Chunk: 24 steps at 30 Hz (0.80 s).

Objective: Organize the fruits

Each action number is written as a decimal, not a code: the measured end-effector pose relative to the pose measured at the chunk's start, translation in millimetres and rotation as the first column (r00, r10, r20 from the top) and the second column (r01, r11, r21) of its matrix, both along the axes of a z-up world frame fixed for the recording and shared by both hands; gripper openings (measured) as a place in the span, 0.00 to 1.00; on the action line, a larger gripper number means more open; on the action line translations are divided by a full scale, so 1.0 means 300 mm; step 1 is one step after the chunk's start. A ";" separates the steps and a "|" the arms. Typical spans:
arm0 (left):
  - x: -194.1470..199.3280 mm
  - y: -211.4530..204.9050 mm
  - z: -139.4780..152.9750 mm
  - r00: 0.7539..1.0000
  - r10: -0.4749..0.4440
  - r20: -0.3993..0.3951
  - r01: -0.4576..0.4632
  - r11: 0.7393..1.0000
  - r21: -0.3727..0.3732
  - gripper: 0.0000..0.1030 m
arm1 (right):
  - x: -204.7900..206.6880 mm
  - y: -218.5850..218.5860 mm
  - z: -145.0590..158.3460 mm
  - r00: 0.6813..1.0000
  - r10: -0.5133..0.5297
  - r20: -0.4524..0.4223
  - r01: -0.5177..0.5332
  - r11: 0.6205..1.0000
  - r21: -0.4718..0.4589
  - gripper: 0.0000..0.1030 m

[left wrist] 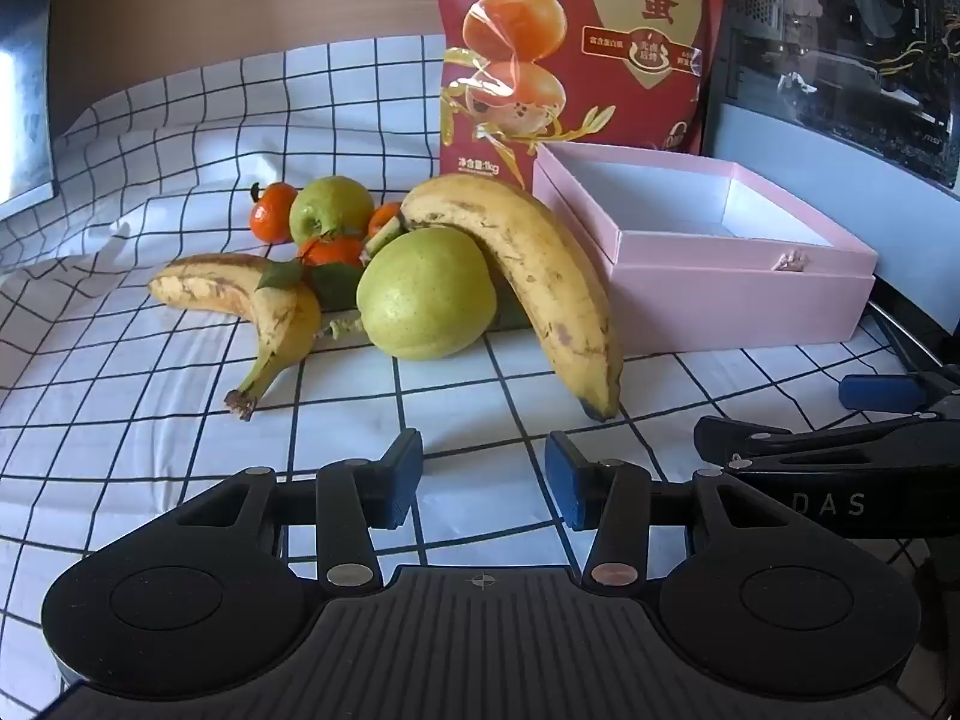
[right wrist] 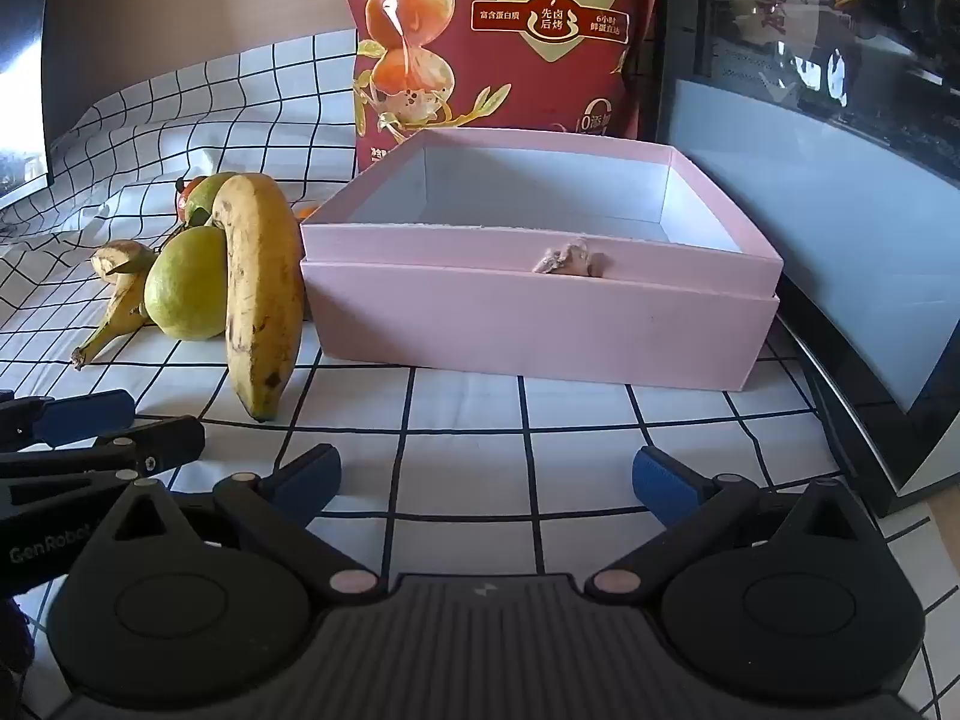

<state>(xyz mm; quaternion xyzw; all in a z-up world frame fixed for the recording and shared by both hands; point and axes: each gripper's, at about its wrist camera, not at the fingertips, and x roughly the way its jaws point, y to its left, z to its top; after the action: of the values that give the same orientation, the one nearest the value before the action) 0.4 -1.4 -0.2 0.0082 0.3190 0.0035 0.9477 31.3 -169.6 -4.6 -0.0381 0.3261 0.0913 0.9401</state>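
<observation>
Fruits lie heaped just left of the pink box (right wrist: 528, 324): a large banana (left wrist: 540, 282) arches over a green pear (left wrist: 426, 294), mandarins (left wrist: 273, 210) behind. Left gripper (left wrist: 483, 474) and right gripper (right wrist: 486, 480) both gape, holding nothing, in front of that box.

A checked cloth (left wrist: 180, 396) covers the table and carries everything. The fruit pile sits left of the box (left wrist: 744, 300). In the pile, the large pear (left wrist: 423, 294) lies at the front, with the long banana (left wrist: 540, 276) arched over it and reaching down to the cloth just beside the box's near corner. The short banana (left wrist: 240, 306) lies left of the large pear. Behind them sit a smaller pear (left wrist: 330, 207) and the tangerines (left wrist: 271, 211). A standing snack bag (left wrist: 576, 42) rises behind the box, touching its rear edge. The box's inside (right wrist: 540, 198) holds nothing. A cabinet (right wrist: 840, 210) stands right of the box.
</observation>
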 end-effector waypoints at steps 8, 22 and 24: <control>-0.001 0.005 0.001 1.000 0.001 0.008 -0.001 1.000 -0.021 0.49 | 0.008 0.001 0.003 1.000 -0.003 -0.004 0.003 1.000 -0.004 1.00; -0.001 0.005 0.001 1.000 0.001 0.008 -0.001 1.000 -0.022 0.49 | 0.007 0.001 0.001 1.000 0.001 -0.013 -0.001 1.000 -0.003 1.00; -0.001 0.006 0.001 1.000 0.001 0.008 -0.001 1.000 -0.022 0.49 | 0.006 0.000 0.002 1.000 0.001 -0.013 -0.001 1.000 -0.003 1.00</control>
<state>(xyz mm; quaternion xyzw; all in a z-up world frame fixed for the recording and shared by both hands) 0.0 0.3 0.1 -0.0023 0.3152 0.0008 0.9490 33.2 -169.5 -4.0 -0.0390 0.3324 0.0916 0.9379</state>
